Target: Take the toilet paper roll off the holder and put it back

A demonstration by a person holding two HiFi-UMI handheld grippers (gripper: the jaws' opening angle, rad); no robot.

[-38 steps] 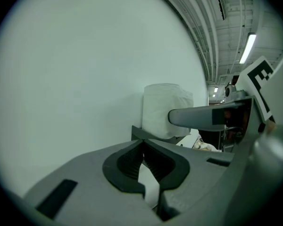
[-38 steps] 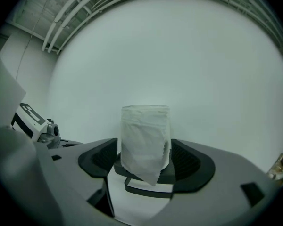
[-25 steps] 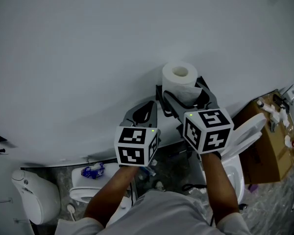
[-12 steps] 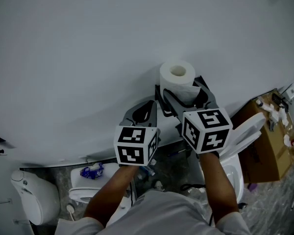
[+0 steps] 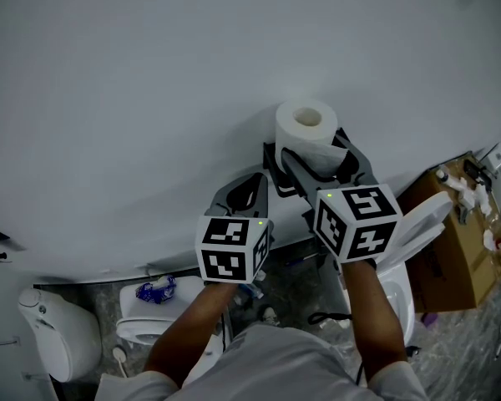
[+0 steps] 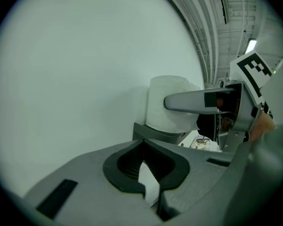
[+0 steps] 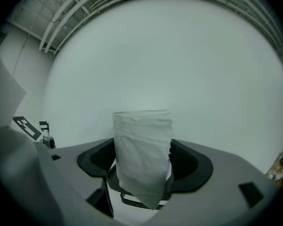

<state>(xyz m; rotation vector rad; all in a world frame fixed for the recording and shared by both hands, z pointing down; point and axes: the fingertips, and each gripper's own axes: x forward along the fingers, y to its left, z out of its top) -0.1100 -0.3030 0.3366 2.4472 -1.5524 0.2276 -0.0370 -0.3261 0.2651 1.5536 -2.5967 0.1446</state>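
The right gripper (image 5: 315, 154) grasps the upright toilet paper roll (image 5: 306, 129) near a white wall (image 5: 150, 98). The left gripper (image 6: 143, 144) is clenched and empty, just beside it.

no readable text, labels, brands or numbers anywhere

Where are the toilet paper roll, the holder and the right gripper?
toilet paper roll (image 5: 304, 140), head view, white side wall.
holder (image 6: 155, 135), left gripper view, dark plate below the roll.
right gripper (image 7: 144, 171), right gripper view, between jaws clamping the roll.
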